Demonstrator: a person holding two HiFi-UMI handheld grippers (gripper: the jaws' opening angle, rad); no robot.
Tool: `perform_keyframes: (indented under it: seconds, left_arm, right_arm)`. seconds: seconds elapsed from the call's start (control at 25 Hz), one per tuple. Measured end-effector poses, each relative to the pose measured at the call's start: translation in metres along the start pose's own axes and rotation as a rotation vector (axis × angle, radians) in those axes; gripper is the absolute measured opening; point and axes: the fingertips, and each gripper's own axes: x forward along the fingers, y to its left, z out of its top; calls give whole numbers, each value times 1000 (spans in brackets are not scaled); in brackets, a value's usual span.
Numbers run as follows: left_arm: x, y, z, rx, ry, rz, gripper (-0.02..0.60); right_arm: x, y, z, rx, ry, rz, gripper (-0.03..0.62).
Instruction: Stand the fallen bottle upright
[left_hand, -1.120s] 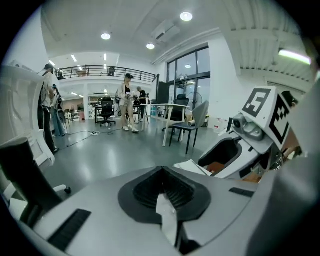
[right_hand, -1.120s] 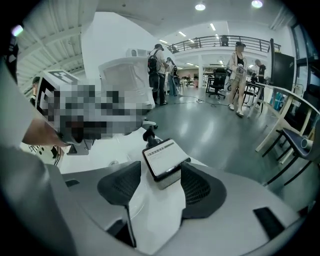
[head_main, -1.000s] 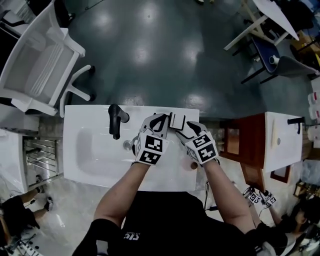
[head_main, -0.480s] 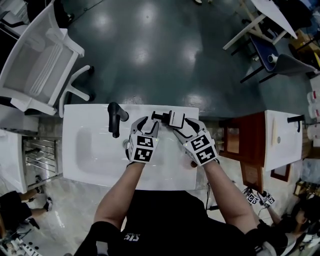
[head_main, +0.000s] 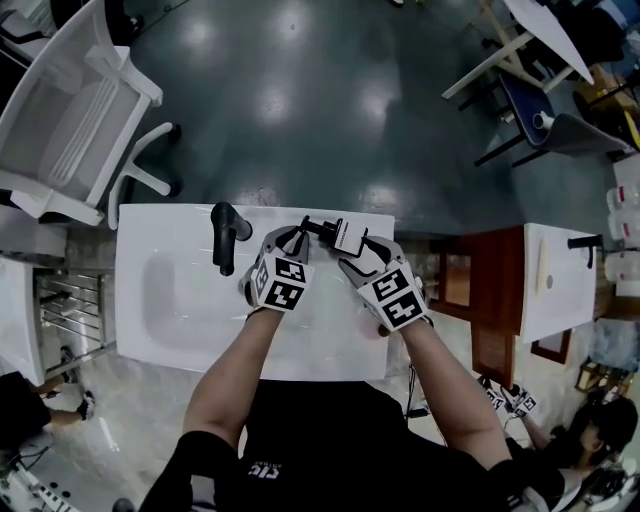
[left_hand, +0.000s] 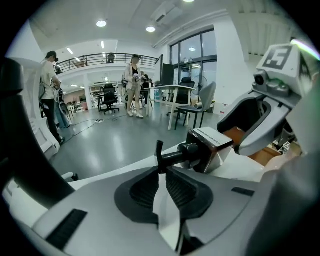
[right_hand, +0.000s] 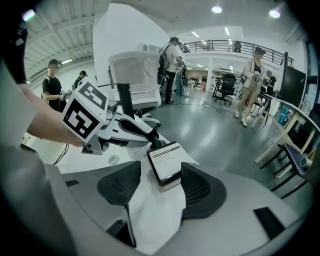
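Observation:
The bottle is a square dark one with a white label and a black pump. It lies tilted over the back rim of the white sink top. My right gripper is shut on its body, one pad on each side. My left gripper comes in from the left. Its jaws are closing, with the pump nozzle between the pad tips. From the left gripper view the bottle hangs under the right gripper's finger.
A black faucet stands on the sink top just left of my left gripper. The basin lies further left. A white chair is at the far left, and a wooden cabinet sits to the right. People stand far off.
My left gripper drew back from the bottle with its jaws wide, sank lower, and has narrowed onto the pump nozzle. The right gripper and the bottle have hardly moved.

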Motion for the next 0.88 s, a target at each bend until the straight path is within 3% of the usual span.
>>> perform_keyframes:
  seconds: [0.4,0.64,0.88]
  left_arm:
    - [-26,-13,56,32,-113,18,51]
    - [-36,-46,97,85,-181,-2,17]
    - [-33,-31,79,0,-133,92,18]
  right_arm:
    - [-7,-19,-14,71,-12,-9,250]
    - [-4,-23,-33,126,12,38,252]
    - [-9,-22,-25,72,-10,46,264]
